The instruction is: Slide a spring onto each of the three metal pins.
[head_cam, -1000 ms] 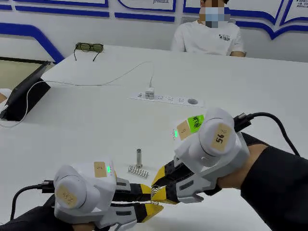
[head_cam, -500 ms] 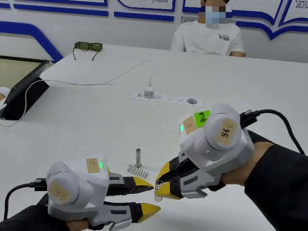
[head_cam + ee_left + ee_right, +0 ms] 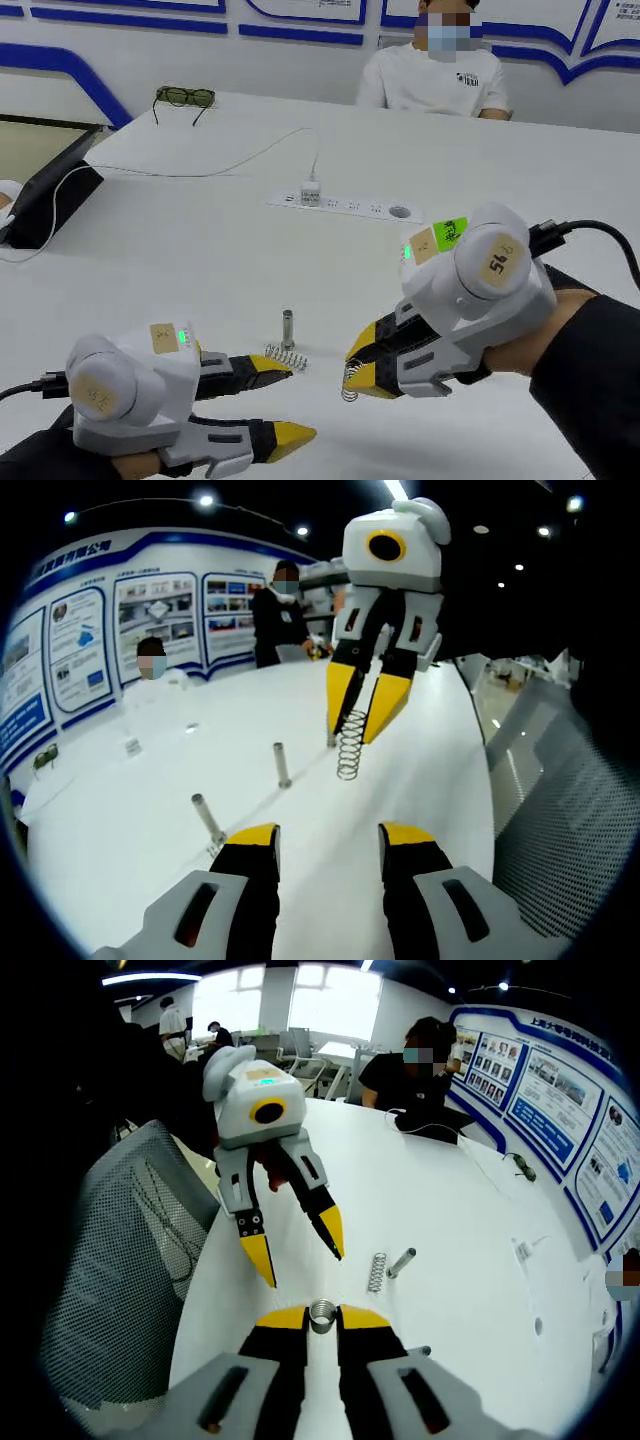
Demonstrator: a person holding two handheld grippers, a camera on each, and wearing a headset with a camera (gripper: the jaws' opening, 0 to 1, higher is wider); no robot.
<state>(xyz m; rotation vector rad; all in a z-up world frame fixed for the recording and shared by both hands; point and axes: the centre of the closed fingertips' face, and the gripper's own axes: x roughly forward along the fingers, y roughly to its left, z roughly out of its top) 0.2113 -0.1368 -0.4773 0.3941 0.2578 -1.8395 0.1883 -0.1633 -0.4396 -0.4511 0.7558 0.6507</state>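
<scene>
Two springs show: the held spring hangs pinched in the right gripper above the desk, and the loose spring lies by a pin. The left gripper gapes wide. Its own view adds a second pin.

One spring pinched in right gripper jaws; second spring lying beside upright pin.

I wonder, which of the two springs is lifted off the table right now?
The spring pinched between the right gripper's jaws and hanging from them. The other spring lies flat on the table beside the upright pin.
</scene>
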